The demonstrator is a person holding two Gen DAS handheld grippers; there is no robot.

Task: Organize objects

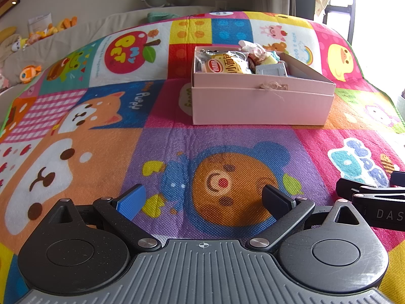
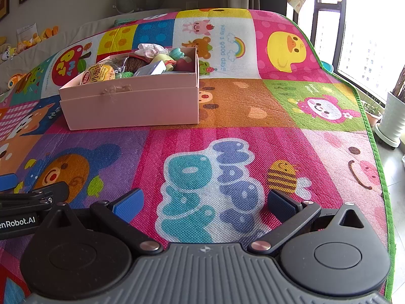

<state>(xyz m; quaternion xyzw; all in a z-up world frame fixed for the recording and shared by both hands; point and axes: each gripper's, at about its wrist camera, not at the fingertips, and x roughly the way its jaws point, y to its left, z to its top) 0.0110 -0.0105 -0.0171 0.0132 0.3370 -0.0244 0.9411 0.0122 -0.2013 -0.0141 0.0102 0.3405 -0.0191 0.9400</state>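
A pink cardboard box (image 1: 260, 106) stands on the colourful cartoon mat, ahead of both grippers; it also shows in the right wrist view (image 2: 131, 106). It holds a yellow snack packet (image 1: 225, 66), a grey card-like item (image 1: 270, 70), plush toys and other small things. In the right wrist view the packet (image 2: 98, 74) lies at the box's left end. My left gripper (image 1: 203, 197) is open and empty, low over the mat's bear picture. My right gripper (image 2: 203, 202) is open and empty, over the blue lettering, to the right of the left one.
The mat (image 2: 253, 106) covers a raised surface whose right edge drops to the floor by a window. A white plant pot (image 2: 392, 119) stands on the floor there. Plush toys (image 1: 30, 72) lie along the far left. The right gripper shows at the left view's right edge (image 1: 374, 197).
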